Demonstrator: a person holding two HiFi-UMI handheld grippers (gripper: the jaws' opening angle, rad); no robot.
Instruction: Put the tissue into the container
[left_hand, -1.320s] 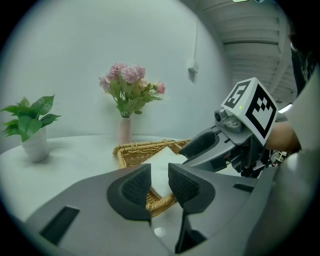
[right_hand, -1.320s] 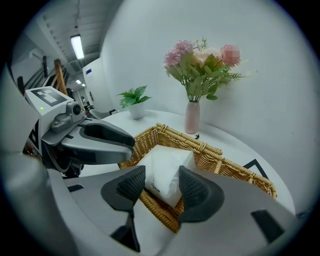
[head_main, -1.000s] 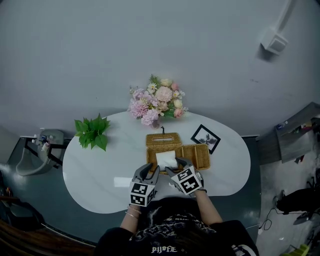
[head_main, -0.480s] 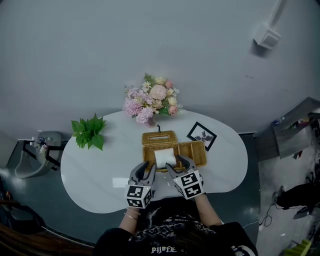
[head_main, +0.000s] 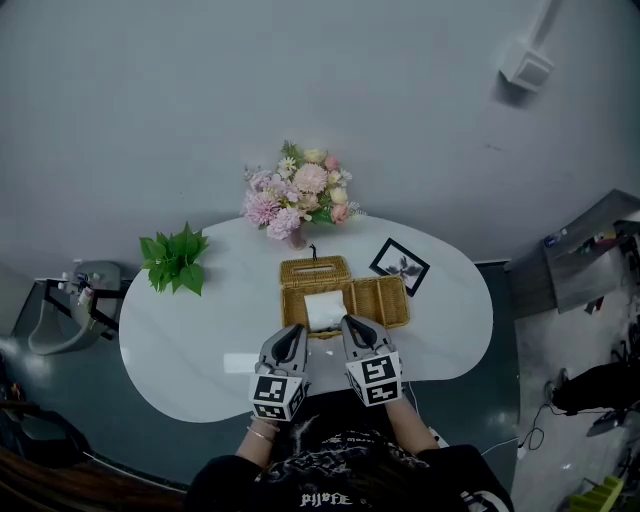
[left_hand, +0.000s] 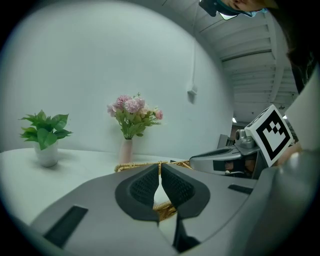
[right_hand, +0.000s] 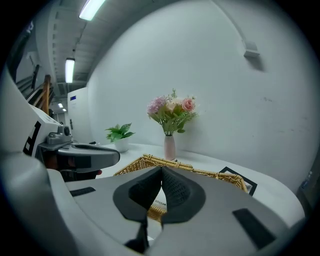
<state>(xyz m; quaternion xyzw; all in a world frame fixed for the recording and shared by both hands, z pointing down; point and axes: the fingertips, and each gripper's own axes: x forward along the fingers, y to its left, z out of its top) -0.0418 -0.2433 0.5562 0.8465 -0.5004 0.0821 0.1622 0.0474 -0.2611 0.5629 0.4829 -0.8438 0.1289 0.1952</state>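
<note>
Overlooking a white rounded table (head_main: 200, 340) under a grey wall. Holding the left gripper (head_main: 293, 332) and right gripper (head_main: 352, 325) side by side at the near edge, tips just short of the wicker container (head_main: 380, 281). Closing the left jaws with nothing between them, pads all but meeting; holding the right fingers pressed together, likewise empty. Finding the tissue (head_main: 325, 310) lying in the container's left compartment, the right one bare. Judging the placing done, leaving probably only drawing both grippers clear. Noting farther off a framed picture (head_main: 399, 266) right, a potted plant (head_main: 175, 260) left, pink flowers (head_main: 298, 195) farthest.
</note>
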